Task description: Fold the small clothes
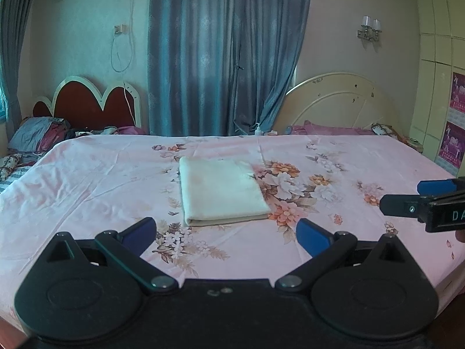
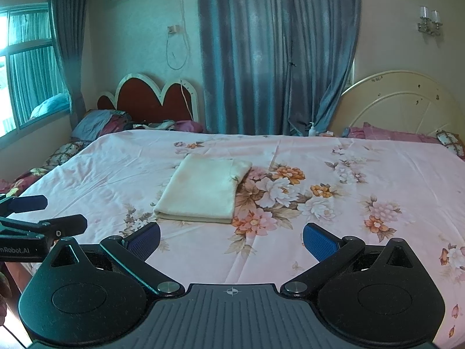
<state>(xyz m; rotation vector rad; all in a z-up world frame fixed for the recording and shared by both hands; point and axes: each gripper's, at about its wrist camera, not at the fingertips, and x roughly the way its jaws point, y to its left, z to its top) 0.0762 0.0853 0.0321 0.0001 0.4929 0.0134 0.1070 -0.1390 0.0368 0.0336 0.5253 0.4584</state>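
Observation:
A cream cloth (image 1: 221, 192) lies folded into a neat rectangle on the pink floral bedsheet (image 1: 87, 180). The right wrist view shows the same cream cloth (image 2: 203, 192) left of centre on the bedsheet (image 2: 348, 168). My left gripper (image 1: 226, 235) hovers just short of the cloth's near edge, open, nothing between its blue pads. My right gripper (image 2: 231, 241) is also open and empty, a little nearer than the cloth and to its right. Each gripper shows in the other's view: the right gripper (image 1: 404, 195) at the right edge, the left gripper (image 2: 65, 212) at the left edge.
Two headboards stand behind the bed: a red scalloped headboard (image 1: 93, 104) on the left and a cream round headboard (image 1: 340, 101) on the right. Pillows and bedding (image 1: 37, 136) pile at the far left. Blue curtains (image 1: 221, 52) hang behind. A small bottle (image 1: 258, 129) stands at the far edge.

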